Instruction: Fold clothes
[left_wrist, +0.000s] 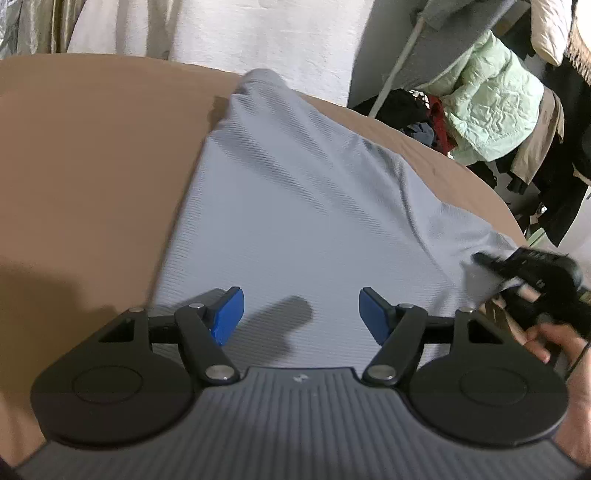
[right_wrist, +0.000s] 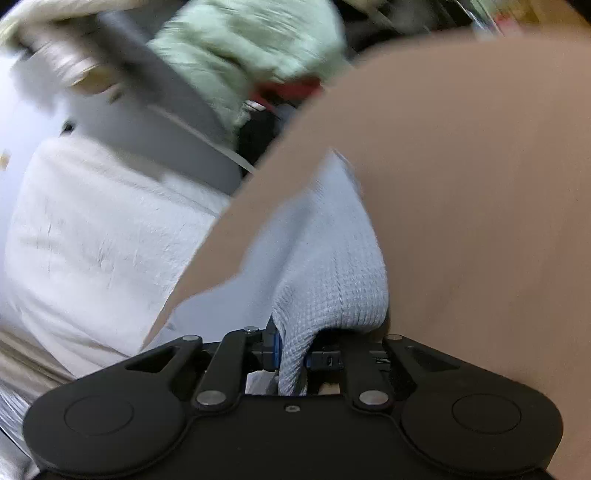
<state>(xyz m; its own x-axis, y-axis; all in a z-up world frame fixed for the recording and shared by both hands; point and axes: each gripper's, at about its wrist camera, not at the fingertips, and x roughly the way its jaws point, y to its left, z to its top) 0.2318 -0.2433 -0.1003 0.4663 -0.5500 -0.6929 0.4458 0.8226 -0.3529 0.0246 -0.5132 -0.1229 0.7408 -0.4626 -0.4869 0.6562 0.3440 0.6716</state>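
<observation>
A light grey ribbed garment (left_wrist: 295, 199) lies spread on a brown table (left_wrist: 92, 166). My left gripper (left_wrist: 301, 314) hovers over its near part, blue pads (left_wrist: 229, 312) wide apart and nothing between them. At the right edge of that view my right gripper (left_wrist: 487, 264), held by a hand (left_wrist: 554, 339), grips the garment's right corner. In the right wrist view the right gripper (right_wrist: 291, 354) is shut on a bunched fold of the grey garment (right_wrist: 325, 266), which rises from the jaws over the brown table (right_wrist: 480, 203). That view is blurred.
A mint green padded jacket (left_wrist: 487, 107) and dark clothes hang on a rack at the back right, past the table's edge. A white cloth (right_wrist: 103, 240) hangs behind the table. The table's left part (left_wrist: 74, 221) is bare brown surface.
</observation>
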